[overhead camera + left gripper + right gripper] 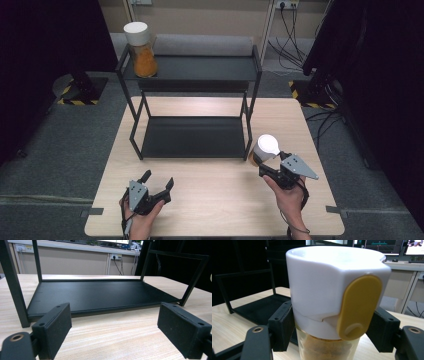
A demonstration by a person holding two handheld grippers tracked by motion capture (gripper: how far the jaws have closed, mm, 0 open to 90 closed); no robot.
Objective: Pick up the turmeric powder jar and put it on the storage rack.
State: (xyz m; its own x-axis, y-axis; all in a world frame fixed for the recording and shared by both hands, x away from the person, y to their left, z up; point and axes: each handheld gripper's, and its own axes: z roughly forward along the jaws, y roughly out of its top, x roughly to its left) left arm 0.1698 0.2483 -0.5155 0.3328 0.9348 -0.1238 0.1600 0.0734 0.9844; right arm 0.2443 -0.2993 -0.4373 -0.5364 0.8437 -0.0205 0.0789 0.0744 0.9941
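Right gripper (pixel 332 332): my jaws clamp the white-lidded spice jar (pixel 334 290), beside the black rack (pixel 195 135).
Left gripper (pixel 112 332): my jaws wide, empty, over the table (pixel 120 332).

Two white-lidded jars, one on the rack's top shelf (pixel 140 50) and one by the rack's right leg (pixel 263 149), one black two-tier rack (pixel 195 137), one wooden table (pixel 215 200), and two grippers, left gripper (pixel 159 180) and right gripper (pixel 265 167).

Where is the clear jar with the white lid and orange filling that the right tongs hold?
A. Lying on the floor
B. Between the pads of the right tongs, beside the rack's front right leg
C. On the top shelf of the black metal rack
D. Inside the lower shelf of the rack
B: the right tongs clamp the clear jar with the white lid beside the black metal rack.
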